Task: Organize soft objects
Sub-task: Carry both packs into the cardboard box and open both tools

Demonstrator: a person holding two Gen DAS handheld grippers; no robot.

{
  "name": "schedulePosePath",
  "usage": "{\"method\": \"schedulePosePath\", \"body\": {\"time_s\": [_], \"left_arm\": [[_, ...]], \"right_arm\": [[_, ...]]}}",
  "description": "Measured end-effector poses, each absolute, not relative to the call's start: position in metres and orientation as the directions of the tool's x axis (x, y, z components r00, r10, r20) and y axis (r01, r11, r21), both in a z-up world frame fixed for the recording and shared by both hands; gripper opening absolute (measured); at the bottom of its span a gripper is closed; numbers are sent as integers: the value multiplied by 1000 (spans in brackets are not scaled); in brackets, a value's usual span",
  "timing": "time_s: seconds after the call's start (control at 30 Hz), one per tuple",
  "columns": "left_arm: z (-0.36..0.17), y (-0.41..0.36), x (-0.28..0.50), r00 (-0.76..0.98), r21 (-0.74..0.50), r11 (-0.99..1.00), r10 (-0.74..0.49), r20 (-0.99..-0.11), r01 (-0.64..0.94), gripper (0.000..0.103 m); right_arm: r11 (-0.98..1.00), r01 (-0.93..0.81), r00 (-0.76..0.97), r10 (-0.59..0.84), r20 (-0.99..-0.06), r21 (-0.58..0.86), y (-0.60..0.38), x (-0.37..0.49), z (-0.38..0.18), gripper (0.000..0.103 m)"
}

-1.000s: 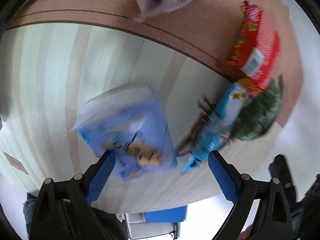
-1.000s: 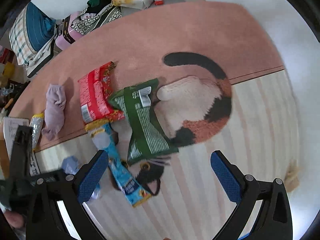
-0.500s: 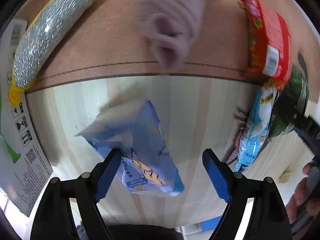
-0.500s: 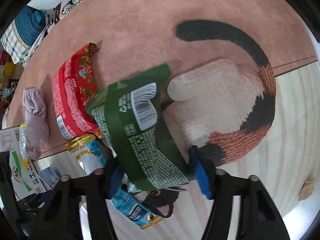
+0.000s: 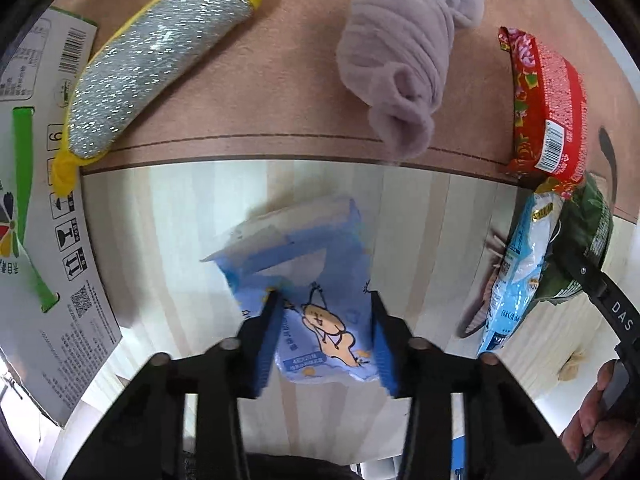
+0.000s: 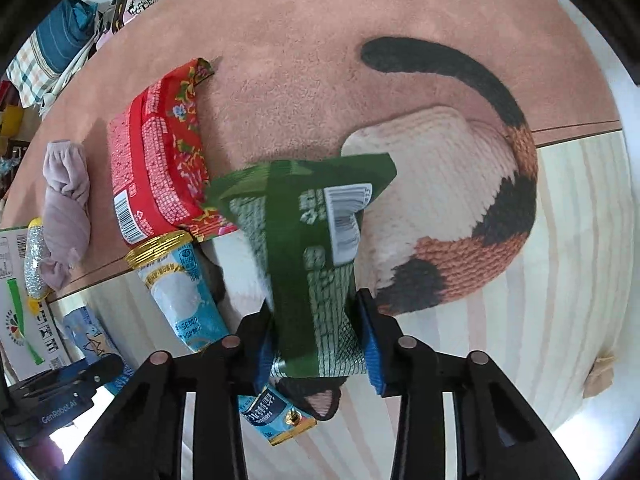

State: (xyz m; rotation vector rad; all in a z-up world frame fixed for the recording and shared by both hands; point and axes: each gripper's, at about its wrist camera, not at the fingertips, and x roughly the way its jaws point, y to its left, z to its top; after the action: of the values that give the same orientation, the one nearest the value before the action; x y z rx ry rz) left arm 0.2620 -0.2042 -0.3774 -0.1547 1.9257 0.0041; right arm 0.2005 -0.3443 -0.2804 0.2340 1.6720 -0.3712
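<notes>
My left gripper (image 5: 324, 338) is shut on a light blue tissue pack (image 5: 316, 280) with a cartoon print, held over the pale wood floor. My right gripper (image 6: 316, 340) is shut on a green snack bag (image 6: 316, 248) with a white barcode, lifted and blurred. Under and left of it lie a cyan snack bag (image 6: 184, 296) and a red snack bag (image 6: 160, 168). A lilac sock (image 5: 404, 64) lies on the pink rug (image 5: 248, 80). The sock also shows at the left of the right wrist view (image 6: 66, 200).
A glittery silver and yellow pouch (image 5: 148, 68) lies on the rug at the left. A printed cardboard box (image 5: 36, 248) stands at the far left. A calico cat-shaped mat (image 6: 460, 208) lies right of the green bag. Folded clothes (image 6: 56, 48) are piled beyond the rug.
Both grippers have closed: the left on the blue tissue pack, the right on the green bag. The green bag has lifted and tilted off the pile.
</notes>
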Motion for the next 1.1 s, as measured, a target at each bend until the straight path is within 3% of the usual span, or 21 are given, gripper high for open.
{"method": "schedulePosePath", "body": {"time_s": [0.37, 0.73, 1.1], "left_arm": [[-329, -202, 230, -256, -144, 988, -151, -955, -47, 14], [-235, -144, 227, -104, -284, 959, -283, -953, -4, 9], [-133, -29, 245, 76, -364, 931, -362, -929, -22, 7]], "right_arm": [[927, 370, -36, -53, -998, -63, -295, 181, -233, 35], [952, 306, 79, -17, -997, 8, -244, 175, -150, 34], [977, 197, 154, 50, -987, 81, -111, 183, -103, 34]]}}
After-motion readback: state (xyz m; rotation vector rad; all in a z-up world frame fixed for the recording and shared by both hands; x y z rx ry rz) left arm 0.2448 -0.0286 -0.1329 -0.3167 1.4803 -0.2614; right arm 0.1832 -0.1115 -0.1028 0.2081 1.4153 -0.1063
